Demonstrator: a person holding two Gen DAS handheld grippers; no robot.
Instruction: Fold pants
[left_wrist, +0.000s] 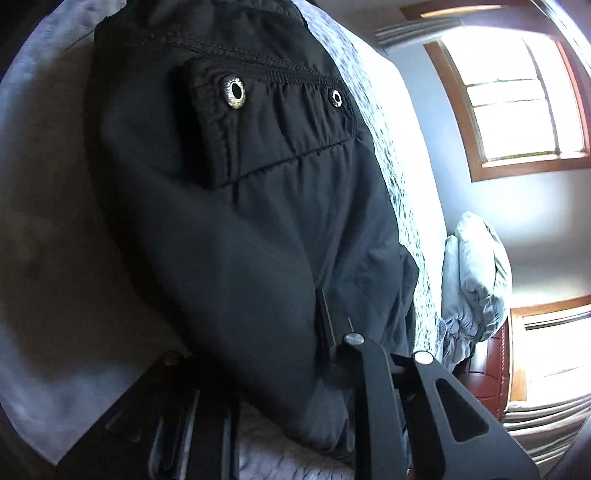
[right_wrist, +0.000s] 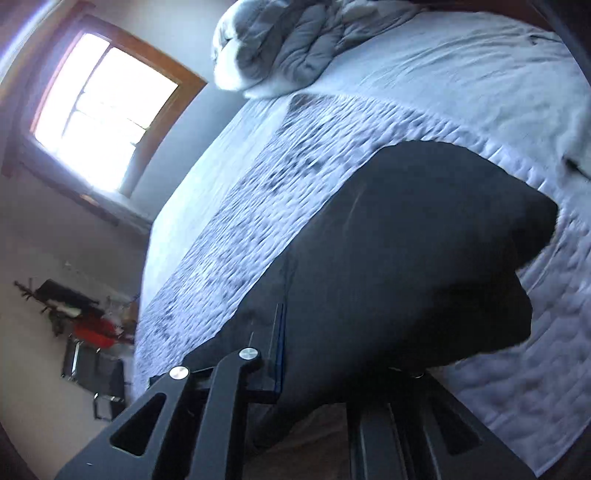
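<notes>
Black pants (left_wrist: 236, 206) lie on a bed, filling the left wrist view; a waistband with two metal eyelets (left_wrist: 235, 95) shows near the top. My left gripper (left_wrist: 325, 332) is shut on a fold of the pants fabric at the lower middle. In the right wrist view the black pants (right_wrist: 406, 251) lie bunched on the quilt. My right gripper (right_wrist: 291, 343) is shut on the pants' near edge; its far finger is hidden under the cloth.
The bed has a pale quilted cover with a grey patterned band (right_wrist: 258, 206). A rumpled grey duvet (right_wrist: 295, 48) lies at the head end. Bright wood-framed windows (left_wrist: 517, 107) are on the walls. A dark wooden bed frame (left_wrist: 487, 369) shows beside the mattress.
</notes>
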